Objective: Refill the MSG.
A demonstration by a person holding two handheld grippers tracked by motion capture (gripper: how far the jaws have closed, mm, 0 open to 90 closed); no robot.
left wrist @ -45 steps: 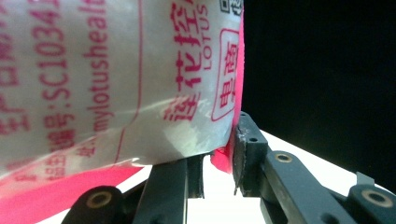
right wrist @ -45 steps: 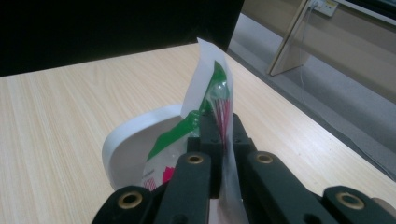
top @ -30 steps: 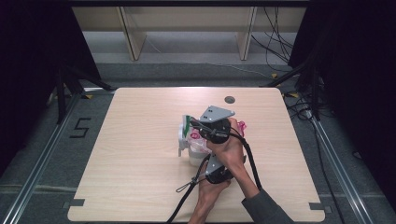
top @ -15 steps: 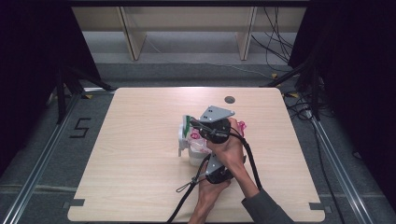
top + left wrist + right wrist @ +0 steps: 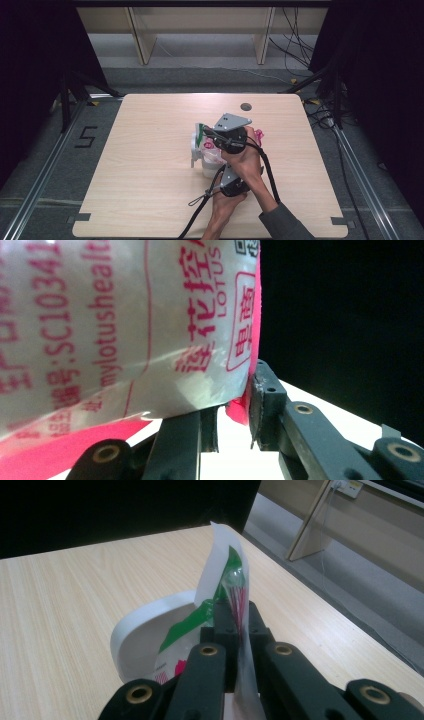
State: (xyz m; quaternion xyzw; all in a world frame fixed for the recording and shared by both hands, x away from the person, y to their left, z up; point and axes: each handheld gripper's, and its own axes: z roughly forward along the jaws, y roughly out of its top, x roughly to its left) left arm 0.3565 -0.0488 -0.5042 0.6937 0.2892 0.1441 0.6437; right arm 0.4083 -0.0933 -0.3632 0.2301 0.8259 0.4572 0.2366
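Note:
A clear plastic packet point(image 5: 211, 150) with pink print and a green corner stands over a white bowl point(image 5: 194, 149) near the table's middle. My right gripper point(image 5: 207, 134), the one with the grey plate, reaches in from the right and is shut on the packet's top corner point(image 5: 222, 575). In the right gripper view that corner rises between its jaws point(image 5: 235, 612), with the bowl's rim point(image 5: 130, 625) below. My left gripper point(image 5: 223, 171) comes up from the near side. Its jaws point(image 5: 235, 410) pinch the packet's lower pink edge point(image 5: 125, 330).
A round cable hole point(image 5: 245, 106) sits at the table's far edge. Shelf legs point(image 5: 142, 45) stand on the floor behind the table. The left gripper's cable point(image 5: 200, 210) trails toward the front edge. Bare wood point(image 5: 145, 190) lies left of the bowl.

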